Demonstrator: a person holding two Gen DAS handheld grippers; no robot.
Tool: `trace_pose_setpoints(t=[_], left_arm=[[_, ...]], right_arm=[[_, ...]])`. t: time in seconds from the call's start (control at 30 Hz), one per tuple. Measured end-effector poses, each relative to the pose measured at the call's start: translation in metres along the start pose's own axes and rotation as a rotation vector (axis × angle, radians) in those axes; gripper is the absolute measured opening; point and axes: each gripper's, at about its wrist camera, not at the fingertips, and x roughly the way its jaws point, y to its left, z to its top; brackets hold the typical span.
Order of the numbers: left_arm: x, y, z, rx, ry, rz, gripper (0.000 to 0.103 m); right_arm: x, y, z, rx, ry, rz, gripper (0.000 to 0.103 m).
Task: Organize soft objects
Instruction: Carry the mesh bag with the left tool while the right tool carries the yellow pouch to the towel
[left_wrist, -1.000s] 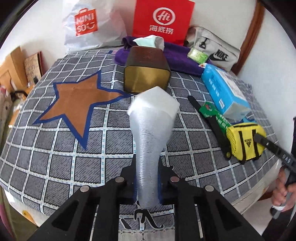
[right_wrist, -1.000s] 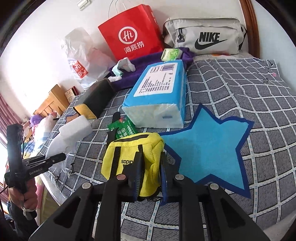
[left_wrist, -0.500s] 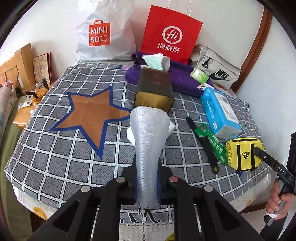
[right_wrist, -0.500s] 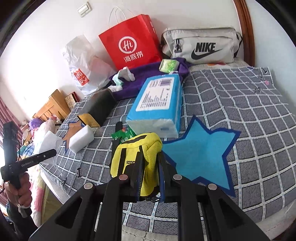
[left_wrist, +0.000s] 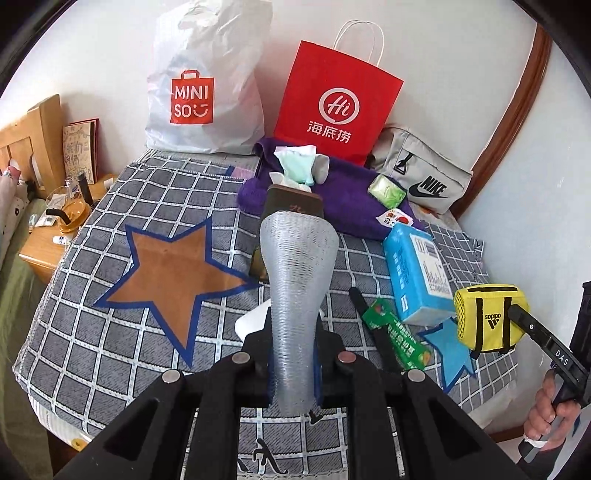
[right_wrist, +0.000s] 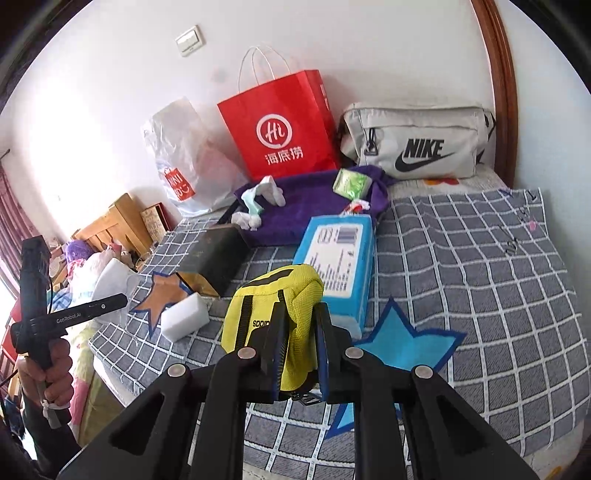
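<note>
Both grippers have risen off the bed — left gripper (left_wrist: 293, 363) clamps a ribbed translucent foam sleeve (left_wrist: 297, 291), long axis pointing away toward the wall; right gripper (right_wrist: 300, 356) pinches a yellow mesh pouch (right_wrist: 275, 306) above the grey checked bedspread (right_wrist: 480, 266), white wall behind

Both cams sit right behind their own fingers, angled down over the bed (left_wrist: 110, 332) toward the wall. Left one looks from the foot edge, right one from the right corner. Both catch the red bag (left_wrist: 338, 107) (right_wrist: 280, 129) and blue pack (left_wrist: 415, 273) (right_wrist: 340, 258).
</note>
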Motion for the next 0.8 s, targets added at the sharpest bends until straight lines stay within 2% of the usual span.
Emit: trace_pose_setpoints(t=[0.4,0.8], left_arm=[[0.007,-0.004,0.041,0.003,-0.012,0.011,0.014],[0.035,-0.015,0.079,0.035,0.006,0.012,0.014]], right_arm=[[0.011,0.004,0.046,-0.022,-0.028,0.016,0.015],[0.051,-0.006,0.095,-0.022,-0.016,0.023,0.015]])
